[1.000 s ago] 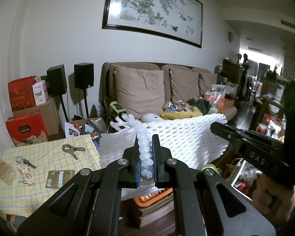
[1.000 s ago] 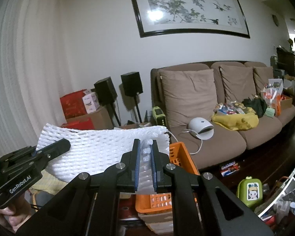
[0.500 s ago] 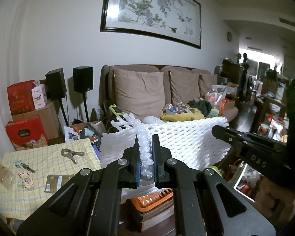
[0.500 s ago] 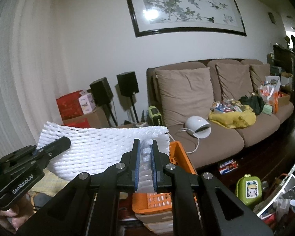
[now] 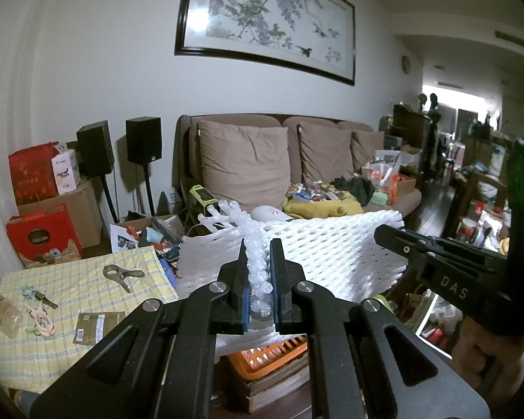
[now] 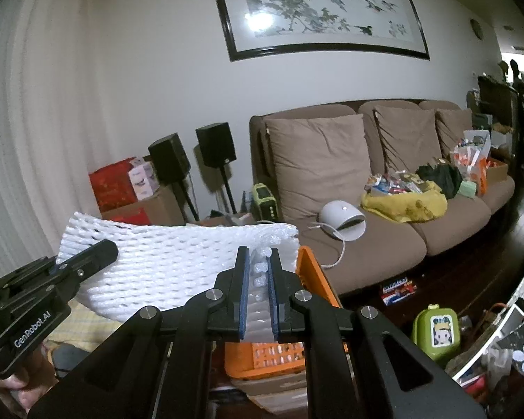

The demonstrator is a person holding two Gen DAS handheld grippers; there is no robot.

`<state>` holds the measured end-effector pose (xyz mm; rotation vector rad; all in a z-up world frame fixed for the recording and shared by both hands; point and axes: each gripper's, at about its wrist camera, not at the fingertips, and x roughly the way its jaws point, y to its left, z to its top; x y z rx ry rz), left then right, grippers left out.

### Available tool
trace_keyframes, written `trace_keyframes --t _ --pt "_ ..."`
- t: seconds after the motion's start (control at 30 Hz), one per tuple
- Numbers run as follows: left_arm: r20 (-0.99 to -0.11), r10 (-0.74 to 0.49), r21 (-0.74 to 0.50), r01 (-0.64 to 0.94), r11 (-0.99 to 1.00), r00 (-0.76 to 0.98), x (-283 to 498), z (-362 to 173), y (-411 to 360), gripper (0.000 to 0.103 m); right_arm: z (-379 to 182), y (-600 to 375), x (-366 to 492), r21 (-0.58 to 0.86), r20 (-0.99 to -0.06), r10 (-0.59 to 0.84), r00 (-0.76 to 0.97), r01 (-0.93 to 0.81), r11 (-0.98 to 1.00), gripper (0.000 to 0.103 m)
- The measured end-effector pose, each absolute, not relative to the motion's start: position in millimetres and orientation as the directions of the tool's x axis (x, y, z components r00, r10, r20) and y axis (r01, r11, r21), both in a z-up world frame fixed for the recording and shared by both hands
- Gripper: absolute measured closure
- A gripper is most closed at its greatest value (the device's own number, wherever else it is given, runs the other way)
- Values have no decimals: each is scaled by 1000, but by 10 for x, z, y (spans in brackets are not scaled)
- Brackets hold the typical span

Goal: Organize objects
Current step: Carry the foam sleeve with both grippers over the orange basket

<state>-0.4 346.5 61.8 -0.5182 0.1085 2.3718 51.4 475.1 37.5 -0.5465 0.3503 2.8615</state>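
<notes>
A white foam net sheet (image 5: 325, 255) hangs stretched in the air between both grippers, above an orange basket (image 5: 262, 359). My left gripper (image 5: 260, 276) is shut on the sheet's left edge, which bunches up between its blue pads. In the right wrist view the same foam net sheet (image 6: 164, 265) spreads leftward, and my right gripper (image 6: 260, 279) is shut on its right edge. The other gripper shows at the side of each view: the right gripper (image 5: 394, 235) at the sheet's far corner, the left gripper (image 6: 97, 253) at its left corner.
A small table with a yellow checked cloth (image 5: 70, 296) at the left carries a clamp (image 5: 120, 274), a packet (image 5: 97, 326) and small clips. A brown sofa (image 6: 384, 230) with clutter stands behind. A green case (image 6: 436, 328) and boxes crowd the floor.
The views have shifted slightly, with the room sitting a little lower and nearer the middle. Both grippers still hold the stretched sheet the same way.
</notes>
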Motion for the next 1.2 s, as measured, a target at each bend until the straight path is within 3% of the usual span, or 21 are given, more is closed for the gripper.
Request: trace_keyframes --t 1.2 --pt "-421 620 -74 -656 -751 -662 -113 485 3723 94 221 4950 409 200 -430 194 -882 -303 -932 94"
